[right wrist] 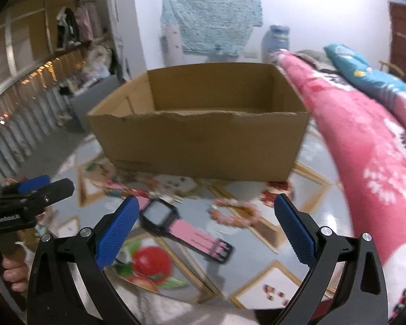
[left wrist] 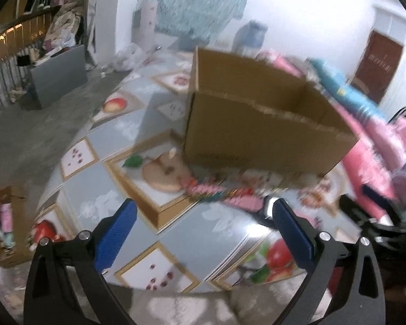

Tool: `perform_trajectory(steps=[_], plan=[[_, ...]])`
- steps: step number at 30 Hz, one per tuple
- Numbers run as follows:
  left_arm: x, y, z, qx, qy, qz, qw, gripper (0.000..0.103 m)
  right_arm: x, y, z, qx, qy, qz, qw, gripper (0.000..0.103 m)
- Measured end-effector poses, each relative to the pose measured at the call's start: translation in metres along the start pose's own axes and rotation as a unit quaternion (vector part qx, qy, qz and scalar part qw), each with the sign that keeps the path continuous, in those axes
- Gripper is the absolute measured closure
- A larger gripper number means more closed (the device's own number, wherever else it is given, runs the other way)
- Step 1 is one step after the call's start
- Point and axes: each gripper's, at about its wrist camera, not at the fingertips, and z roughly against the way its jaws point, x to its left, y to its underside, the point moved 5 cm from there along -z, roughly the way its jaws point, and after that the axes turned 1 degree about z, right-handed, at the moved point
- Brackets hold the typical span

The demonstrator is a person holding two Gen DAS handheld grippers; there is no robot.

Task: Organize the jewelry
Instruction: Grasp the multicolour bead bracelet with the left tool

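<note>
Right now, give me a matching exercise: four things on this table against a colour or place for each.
Things:
1. watch
2. cardboard box
3. bead bracelet
4. blanket

Descriptions:
A. plain brown, open at the top
B. pink strap with a black case
C. pink with white patterns, along the right edge
D. a ring of pinkish beads, right of the watch

Pairs: 1-B, 2-A, 3-D, 4-C
</note>
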Motion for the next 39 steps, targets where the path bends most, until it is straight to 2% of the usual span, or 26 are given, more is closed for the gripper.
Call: perform_trajectory(steps=[2,3,5,9,12,14,17,19,29,37,39], plan=[[0.002,-0.004,0.001,-0.007,0.03,0.018,0.9993,0.006,0.006,-0.006,-0.007,0.001,-0.025,-0.002,1.0,0.01],[0.006,-0.006,-0.001,-0.007,0.05,0.035,0.9981,0.006,0.008,-0.008,-0.011,0.002,-0.039,-0.003,0.999,0.018],[0.012,-0.008,-0.008,0.001,0.057,0.053,0.997,0.006,0.015,-0.011,-0.017,0.008,-0.058,-0.002,0.998,0.027],[0.027,-0.013,-0.027,0.015,0.011,0.057,0.9982,0.006,0.029,-0.017,-0.047,0.051,-0.102,0.0,0.993,0.056],[0.03,-0.013,-0.041,0.032,-0.03,0.028,0.9986,0.006,0.036,-0.018,-0.063,0.078,-0.125,-0.002,0.989,0.07],[0.03,-0.011,-0.046,0.036,-0.042,0.008,0.9984,0.006,0.043,-0.018,-0.075,0.1,-0.138,0.004,0.985,0.079],[0.027,-0.01,-0.052,0.036,-0.045,-0.02,0.9981,0.006,0.049,-0.017,-0.086,0.116,-0.146,0.022,0.982,0.084],[0.024,-0.011,-0.053,0.034,-0.037,-0.032,0.9982,0.01,0.054,-0.016,-0.094,0.128,-0.147,0.047,0.98,0.086],[0.022,-0.015,-0.078,0.072,-0.011,-0.054,0.9959,0.052,0.073,-0.014,-0.122,0.166,-0.144,0.16,0.962,0.088],[0.012,-0.008,-0.092,0.107,0.006,-0.075,0.9914,0.075,0.086,-0.004,-0.14,0.186,-0.125,0.207,0.952,0.089],[0.01,-0.005,-0.095,0.116,0.006,-0.077,0.9903,0.087,0.089,-0.003,-0.141,0.181,-0.119,0.217,0.952,0.091]])
